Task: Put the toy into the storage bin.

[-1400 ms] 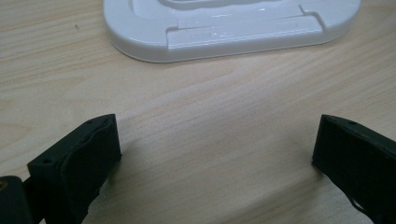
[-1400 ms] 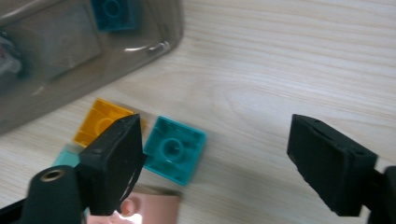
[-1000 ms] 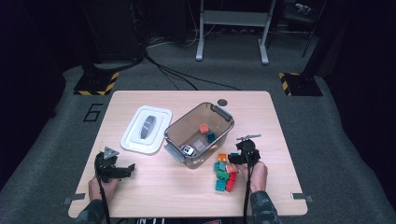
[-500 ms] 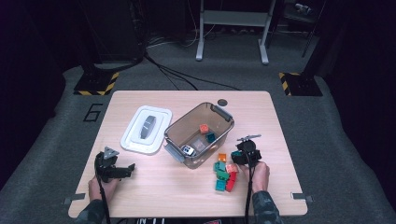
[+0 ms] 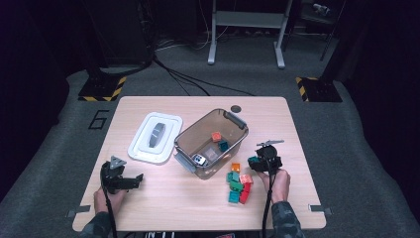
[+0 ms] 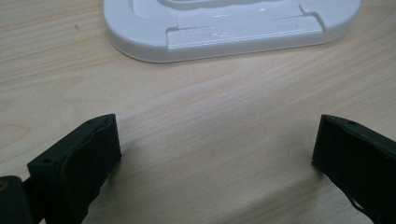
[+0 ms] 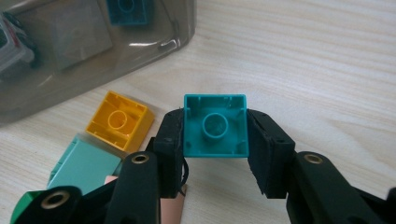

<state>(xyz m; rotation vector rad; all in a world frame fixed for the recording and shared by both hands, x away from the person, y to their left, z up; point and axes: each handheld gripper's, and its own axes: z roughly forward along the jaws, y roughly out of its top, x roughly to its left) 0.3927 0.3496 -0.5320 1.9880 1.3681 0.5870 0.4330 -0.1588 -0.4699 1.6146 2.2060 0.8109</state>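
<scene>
My right gripper (image 7: 215, 135) is shut on a teal brick (image 7: 215, 126), held hollow side up just above the table, right of the clear brown bin (image 5: 210, 141); from above the right gripper (image 5: 258, 162) sits beside the bin's near right corner. A yellow brick (image 7: 119, 120) lies upside down by the bin wall, next to a light green brick (image 7: 84, 165). A pile of bricks (image 5: 237, 184) lies in front of the bin. Inside the bin are an orange brick (image 5: 216, 136), a teal brick (image 5: 224, 146) and a small toy car (image 5: 198, 159). My left gripper (image 6: 215, 154) is open over bare wood; in the high view the left gripper (image 5: 130, 180) rests near the front left.
The white bin lid (image 5: 155, 137) lies flat left of the bin; its near edge (image 6: 224, 39) is just beyond my left jaws. The table edge (image 5: 198, 225) runs close to both hands. A dark round hole (image 5: 236, 108) is at the table's back.
The right gripper has lifted slightly away from the brick pile with the teal brick in it. The left gripper has stayed still.
</scene>
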